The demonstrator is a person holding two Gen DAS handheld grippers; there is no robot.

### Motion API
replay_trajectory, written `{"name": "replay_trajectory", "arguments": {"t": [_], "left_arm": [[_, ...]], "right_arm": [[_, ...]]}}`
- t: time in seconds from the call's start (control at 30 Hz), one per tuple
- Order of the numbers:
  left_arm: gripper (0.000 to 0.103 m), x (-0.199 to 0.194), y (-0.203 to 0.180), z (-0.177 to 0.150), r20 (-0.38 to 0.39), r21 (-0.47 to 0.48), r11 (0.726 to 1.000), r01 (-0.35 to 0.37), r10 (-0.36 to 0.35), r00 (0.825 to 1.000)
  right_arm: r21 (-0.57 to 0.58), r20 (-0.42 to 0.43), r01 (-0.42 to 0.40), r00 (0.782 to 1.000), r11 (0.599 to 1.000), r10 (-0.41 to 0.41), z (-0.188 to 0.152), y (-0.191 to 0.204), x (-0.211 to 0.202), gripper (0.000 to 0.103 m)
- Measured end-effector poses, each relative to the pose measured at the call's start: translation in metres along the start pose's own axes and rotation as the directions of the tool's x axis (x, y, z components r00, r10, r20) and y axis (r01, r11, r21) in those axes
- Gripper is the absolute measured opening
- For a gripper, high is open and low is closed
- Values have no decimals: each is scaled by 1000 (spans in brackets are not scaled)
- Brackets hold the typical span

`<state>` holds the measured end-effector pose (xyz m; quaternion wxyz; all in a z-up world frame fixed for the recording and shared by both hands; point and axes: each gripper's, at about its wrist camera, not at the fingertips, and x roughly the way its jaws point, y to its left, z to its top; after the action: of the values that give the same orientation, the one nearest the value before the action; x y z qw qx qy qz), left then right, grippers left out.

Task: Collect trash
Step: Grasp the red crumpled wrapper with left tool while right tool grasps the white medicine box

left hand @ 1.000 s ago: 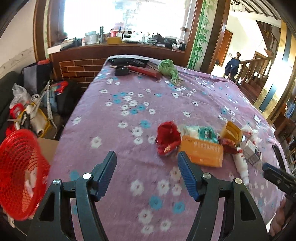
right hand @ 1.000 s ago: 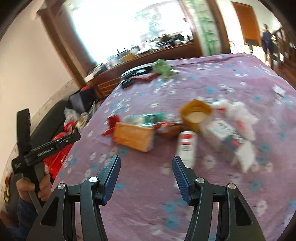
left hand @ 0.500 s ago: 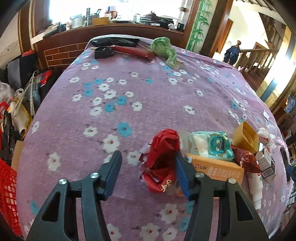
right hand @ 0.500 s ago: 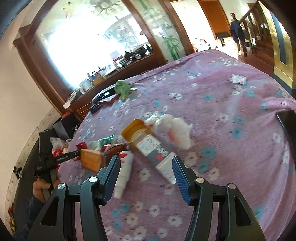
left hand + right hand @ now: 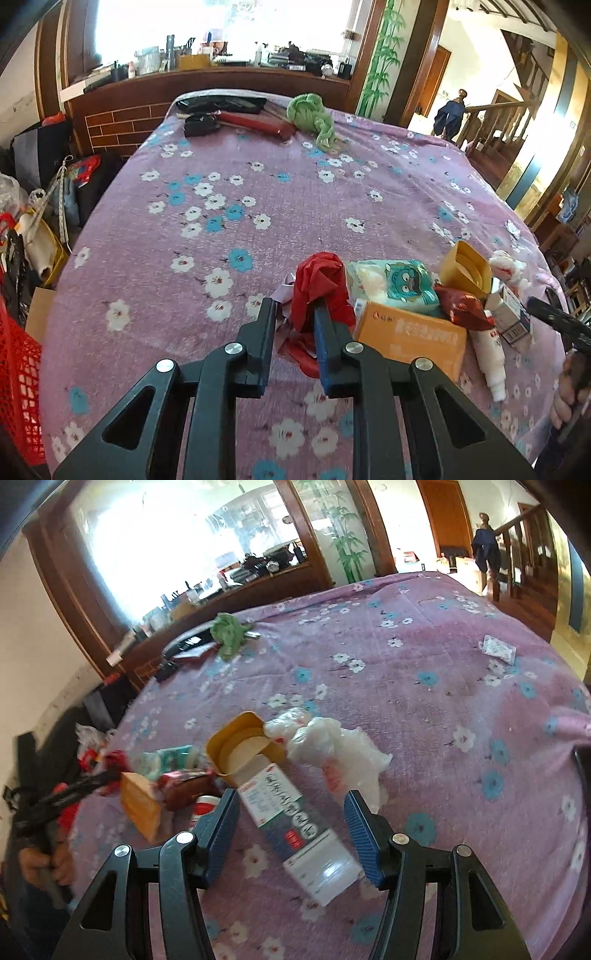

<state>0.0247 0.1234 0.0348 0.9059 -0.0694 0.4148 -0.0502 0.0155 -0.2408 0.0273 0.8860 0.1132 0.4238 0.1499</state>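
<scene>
A heap of trash lies on the purple flowered tablecloth (image 5: 258,192). My left gripper (image 5: 294,314) is shut on a crumpled red wrapper (image 5: 320,284) at the heap's left end. Beside it lie a teal tissue pack (image 5: 402,284), an orange box (image 5: 410,338), a dark red wrapper (image 5: 461,306), a white tube (image 5: 489,358) and a yellow open box (image 5: 467,267). My right gripper (image 5: 290,808) is open, its fingers either side of a white and teal carton (image 5: 299,819). A crumpled white plastic bag (image 5: 332,749) lies just beyond.
A red mesh basket (image 5: 18,384) stands off the table's left edge, above floor clutter. At the far end lie a green cloth (image 5: 314,116), a red tool (image 5: 255,123) and black items (image 5: 221,105). A small white packet (image 5: 498,650) lies far right.
My left gripper has moved forward to the red wrapper and shut on it. My right gripper has swung right and down over the carton, still open.
</scene>
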Motion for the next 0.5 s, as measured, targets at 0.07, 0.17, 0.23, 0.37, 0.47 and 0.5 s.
{"name": "replay_trajectory", "arguments": {"t": [0.07,0.17,0.23,0.37,0.47,0.5], "left_arm": [[19,-6,3,-4,2,-4,1000,3,-3,1000],[19,-13,7,-10,-1,-14,1000,7,-7,1000],[19,-14,8,-13,-9,-13,1000,5,-6,1000],[19,-10,8,-20,-29,-6,1000,-17,16,999],[19,-2,9,-22,-49,-13,999,-30,29,998],[19,0,9,-23,-51,-13,999,-35,34,998]], "right_arm": [[-18,-20,2,1000,1000,-2,-4,4,5,63],[-67,-34,-4,999,998,1,-12,19,4,61],[-113,-38,24,999,993,-29,-18,31,3,57],[-198,-24,124,991,972,-131,-26,47,7,52],[-195,-19,141,989,971,-147,-27,46,9,39],[-189,-18,141,989,972,-147,-27,45,8,37]]}}
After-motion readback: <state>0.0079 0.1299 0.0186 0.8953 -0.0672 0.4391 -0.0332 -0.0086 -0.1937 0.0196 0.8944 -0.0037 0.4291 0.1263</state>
